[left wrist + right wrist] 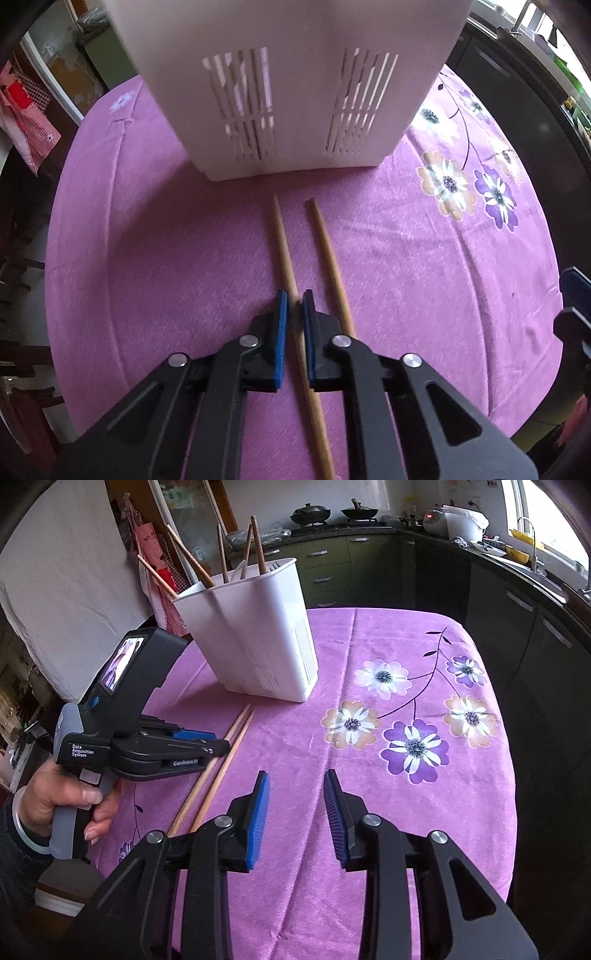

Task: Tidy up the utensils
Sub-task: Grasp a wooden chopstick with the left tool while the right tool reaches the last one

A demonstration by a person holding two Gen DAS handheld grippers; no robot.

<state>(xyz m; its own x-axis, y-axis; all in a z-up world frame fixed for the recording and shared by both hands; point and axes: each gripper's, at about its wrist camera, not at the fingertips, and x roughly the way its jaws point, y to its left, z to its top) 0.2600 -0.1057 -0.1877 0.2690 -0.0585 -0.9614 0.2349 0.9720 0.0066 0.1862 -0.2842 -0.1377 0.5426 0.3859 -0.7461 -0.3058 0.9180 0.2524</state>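
Observation:
Two wooden chopsticks lie side by side on the purple tablecloth, tips toward a white slotted utensil holder point(291, 92). My left gripper point(295, 301) straddles the left chopstick point(284, 236), jaws nearly closed around it with a small gap on each side; the right chopstick point(327, 251) lies just outside its right finger. In the right wrist view the holder point(258, 635) holds several chopsticks and a white spoon, the left gripper point(221, 744) sits over the two chopsticks point(236, 734), and my right gripper point(297, 779) is open and empty above the cloth.
The round table point(424, 812) carries a purple floral cloth. Dark kitchen cabinets point(517, 620) and a counter with pots and a rice cooker point(454, 520) stand behind and to the right. A red checked apron point(147, 539) hangs at the back left.

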